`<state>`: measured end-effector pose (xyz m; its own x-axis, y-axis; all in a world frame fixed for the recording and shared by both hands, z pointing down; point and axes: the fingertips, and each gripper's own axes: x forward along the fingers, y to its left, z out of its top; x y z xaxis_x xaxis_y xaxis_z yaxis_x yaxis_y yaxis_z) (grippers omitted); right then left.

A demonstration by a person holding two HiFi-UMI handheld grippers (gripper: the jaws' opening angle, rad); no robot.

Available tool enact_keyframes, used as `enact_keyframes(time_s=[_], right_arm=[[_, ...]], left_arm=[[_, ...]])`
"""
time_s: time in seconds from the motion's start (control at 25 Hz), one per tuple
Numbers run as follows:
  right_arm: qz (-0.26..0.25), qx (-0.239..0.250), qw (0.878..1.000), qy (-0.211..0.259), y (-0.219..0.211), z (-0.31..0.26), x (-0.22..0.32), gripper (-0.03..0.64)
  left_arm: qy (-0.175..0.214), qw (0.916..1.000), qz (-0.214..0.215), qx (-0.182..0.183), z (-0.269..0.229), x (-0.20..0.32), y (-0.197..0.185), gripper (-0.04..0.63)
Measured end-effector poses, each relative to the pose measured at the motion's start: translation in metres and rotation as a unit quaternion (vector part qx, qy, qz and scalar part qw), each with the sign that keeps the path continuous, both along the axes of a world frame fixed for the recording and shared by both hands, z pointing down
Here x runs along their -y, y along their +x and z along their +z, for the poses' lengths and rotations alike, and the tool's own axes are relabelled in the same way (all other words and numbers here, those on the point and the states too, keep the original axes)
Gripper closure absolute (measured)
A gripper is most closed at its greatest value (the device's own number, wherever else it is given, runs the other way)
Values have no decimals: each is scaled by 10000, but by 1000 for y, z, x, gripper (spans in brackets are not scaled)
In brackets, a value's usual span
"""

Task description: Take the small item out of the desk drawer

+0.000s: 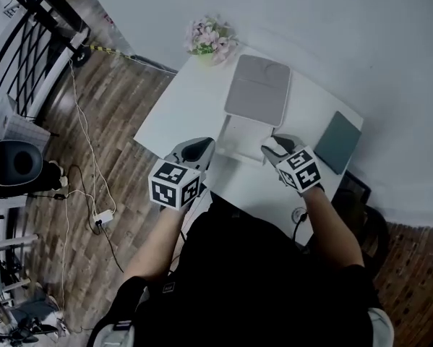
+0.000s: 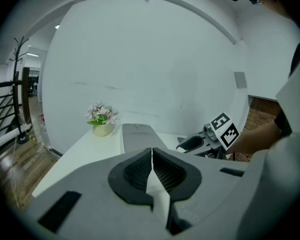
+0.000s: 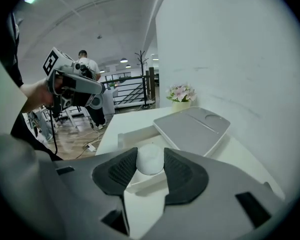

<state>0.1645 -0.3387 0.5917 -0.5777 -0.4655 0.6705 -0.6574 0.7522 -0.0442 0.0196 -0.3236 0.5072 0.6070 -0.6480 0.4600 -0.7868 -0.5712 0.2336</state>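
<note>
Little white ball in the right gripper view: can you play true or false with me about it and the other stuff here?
1. The small white round item sits between the right gripper's pads. True.
2. The left gripper is wide open. False: its jaws are together, with nothing held.
3. The pink flowers in a pale pot stand on the floor. False: they stand on the white desk.
4. The flat grey tray lies on the desk. True.

Head view overhead; gripper views low, sharing desk [image 1: 183, 107]
</note>
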Motion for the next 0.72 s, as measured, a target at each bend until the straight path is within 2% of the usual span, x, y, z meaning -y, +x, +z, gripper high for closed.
enact_keyframes(time_s=[0.2,0.4,0.72], right_arm=[[160,604,9979,144,5,-33,-1,451],[281,1019,9935,427,10,-76,5,453],[552,1863,9780,757,21,-139,18,453]], left_arm=[[309,9995,-92,54,-28,0,4,578],[602,9981,23,142,-54,9,12,578],[941,9955,87,99,-86,32,20,578]])
